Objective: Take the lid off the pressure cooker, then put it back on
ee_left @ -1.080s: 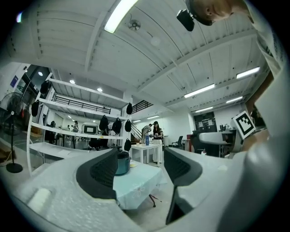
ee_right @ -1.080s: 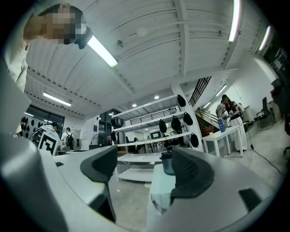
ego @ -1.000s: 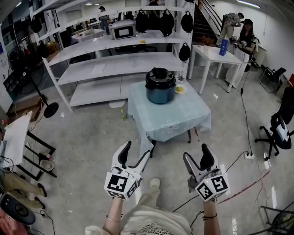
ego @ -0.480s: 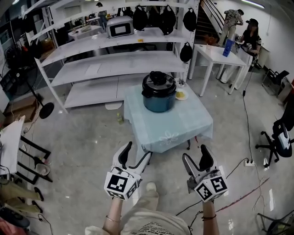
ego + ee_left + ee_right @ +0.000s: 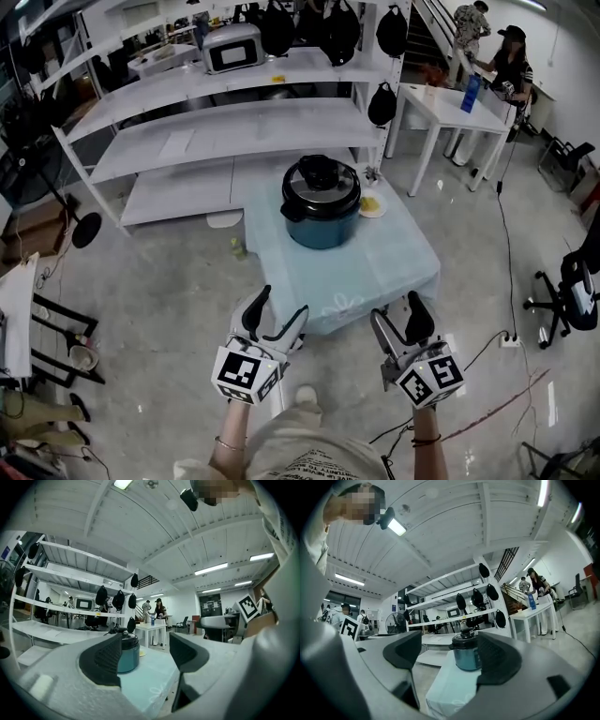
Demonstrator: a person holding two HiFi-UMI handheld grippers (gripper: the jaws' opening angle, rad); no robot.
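At the bottom of the head view the person holds both tools low over the glossy grey floor. The left gripper has its jaws spread apart with nothing between them, and the right gripper is the same, wide and empty. Each carries a marker cube printed with black-and-white square patterns. Just ahead stands a small table draped in a pale blue cloth with a faint flower motif on its front overhang. The pressure cooker, teal-bodied, sits toward the table's far side with its black lid on; any lettering on it is too small to read. A small plate lies just beside it. A cable runs to a power strip on the floor at right, near an office chair. Behind the table rise white shelves with hanging black bags and a microwave-like box. To the right, two people stand at a white desk bearing a blue container.
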